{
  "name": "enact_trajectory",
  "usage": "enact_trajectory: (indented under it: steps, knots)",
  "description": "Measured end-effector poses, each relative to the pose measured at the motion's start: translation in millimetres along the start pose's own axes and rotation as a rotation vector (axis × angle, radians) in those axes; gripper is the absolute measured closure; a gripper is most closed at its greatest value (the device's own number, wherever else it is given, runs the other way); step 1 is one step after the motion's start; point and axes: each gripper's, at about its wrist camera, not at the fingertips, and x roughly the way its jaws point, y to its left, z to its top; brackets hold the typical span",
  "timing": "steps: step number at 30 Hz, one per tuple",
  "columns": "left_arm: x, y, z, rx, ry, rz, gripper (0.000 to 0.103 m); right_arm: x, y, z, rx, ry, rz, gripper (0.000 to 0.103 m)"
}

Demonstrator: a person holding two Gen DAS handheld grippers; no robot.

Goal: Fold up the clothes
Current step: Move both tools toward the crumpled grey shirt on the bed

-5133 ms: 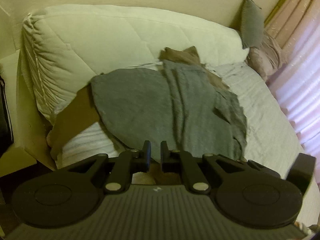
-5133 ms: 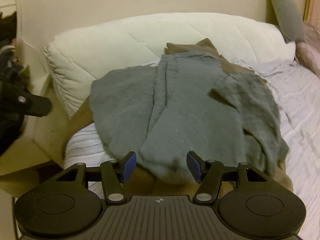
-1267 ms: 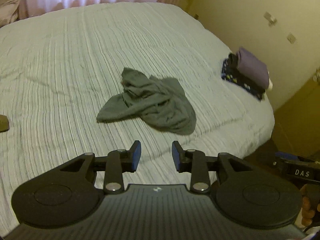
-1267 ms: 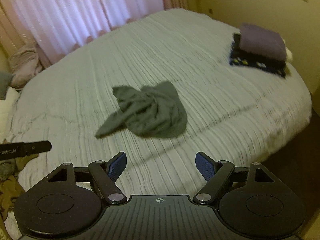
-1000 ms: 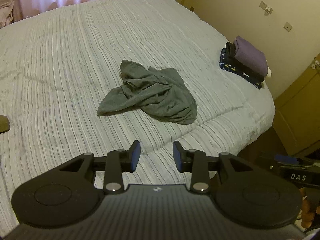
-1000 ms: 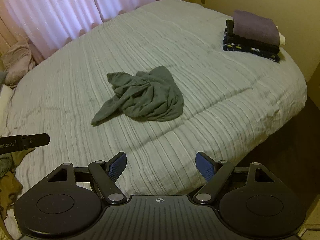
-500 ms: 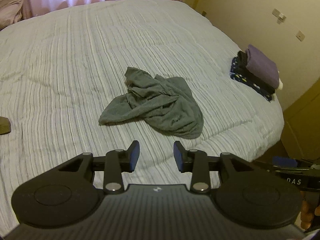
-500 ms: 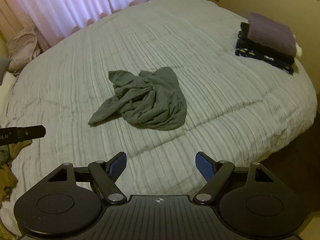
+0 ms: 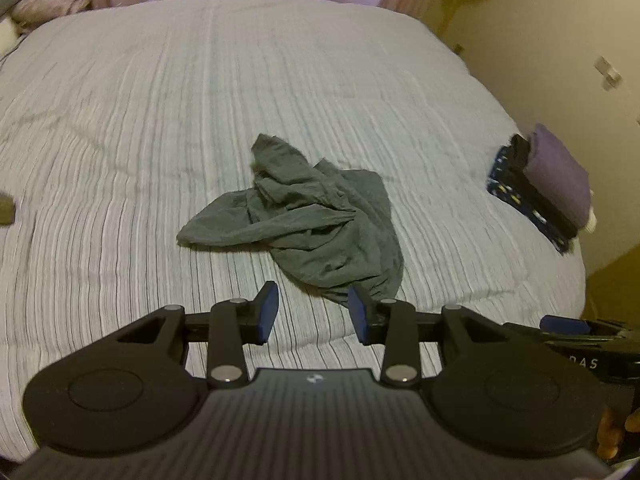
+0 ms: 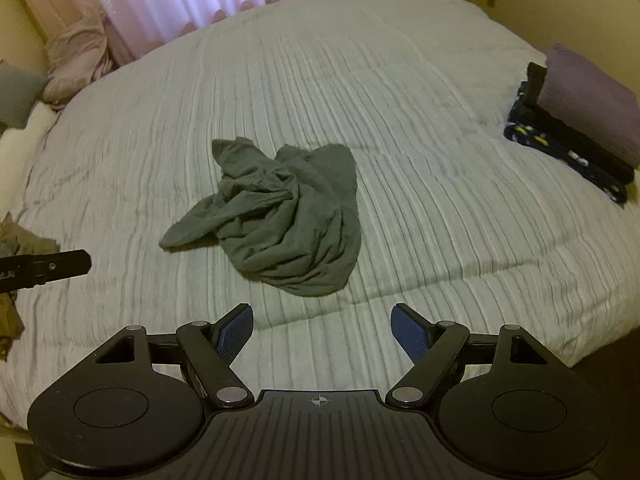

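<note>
Striped bed (image 9: pixel 120 128) carries crumpled grey garment (image 10: pixel 288 216); both tools, left tool (image 9: pixel 312 312) and right tool (image 10: pixel 322 330), gape empty. Risk: pinching several bunched layers together.

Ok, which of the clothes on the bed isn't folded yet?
The grey garment crumpled mid-bed. The purple piece and the dark ones under it sit in a folded stack at the bed's edge.

Both wrist views look down across the bed (image 9: pixel 160 120) from its near edge, sharing the crumpled grey garment (image 10: pixel 280 216).
</note>
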Motion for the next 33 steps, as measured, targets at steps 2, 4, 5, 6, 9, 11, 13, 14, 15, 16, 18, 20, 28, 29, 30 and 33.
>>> enact_trajectory:
  steps: [2,4,5,6,9,11,13,14,15,16,18,20,28,29,30,33]
  knots:
    - [4.0,0.3,-3.0,-0.028,0.008,0.022,0.070,7.3,-6.4,3.1,-0.020,0.025,0.004,0.024]
    - [8.0,0.6,-6.1,-0.056,0.016,0.044,0.070,13.5,-10.5,7.2,-0.040,0.044,0.009,0.024]
    - [9.9,0.7,-7.6,-0.071,0.020,0.055,0.070,16.6,-11.8,9.0,-0.047,0.051,0.013,0.024]
    - [11.6,1.1,-9.1,-0.082,0.025,0.064,0.070,19.1,-12.4,10.6,-0.050,0.057,0.015,0.024]
    - [14.0,4.5,-10.9,-0.089,0.037,0.081,0.070,26.4,-12.6,15.2,-0.057,0.070,0.026,0.024]
    - [14.9,7.6,-10.4,-0.093,0.042,0.089,0.070,32.2,-10.2,17.8,-0.063,0.080,0.030,0.024]
    - [15.6,12.5,-9.2,-0.098,0.046,0.094,0.070,38.0,-5.8,20.7,-0.073,0.090,0.030,0.024]
    - [16.1,15.4,-8.4,-0.101,0.047,0.096,0.070,40.9,-3.2,22.2,-0.078,0.095,0.029,0.024]
    - [17.3,18.5,-7.4,-0.101,0.050,0.096,0.070,43.7,-0.8,23.4,-0.080,0.098,0.028,0.024]
    - [19.3,22.4,-5.9,-0.101,0.054,0.096,0.070,46.7,2.5,24.4,-0.079,0.099,0.027,0.024]
    - [24.3,29.9,-1.2,-0.100,0.064,0.094,0.070,51.4,7.0,27.6,-0.070,0.098,0.021,0.024]
    - [30.1,39.6,8.3,-0.097,0.071,0.087,0.070,56.3,9.9,31.4,-0.050,0.101,0.008,0.024]
    - [58.2,87.4,52.5,-0.070,0.065,0.044,0.069,86.6,14.1,49.9,0.039,0.104,-0.089,0.024]
    - [64.0,94.1,56.8,-0.066,0.068,0.042,0.069,91.3,14.4,51.5,0.049,0.098,-0.096,0.024]
    - [70.3,100.2,60.7,-0.061,0.070,0.042,0.069,96.5,15.3,52.4,0.053,0.093,-0.101,0.024]
    - [87.8,118.4,69.5,-0.063,0.091,0.052,0.069,116.3,21.4,54.9,0.036,0.094,-0.113,0.024]
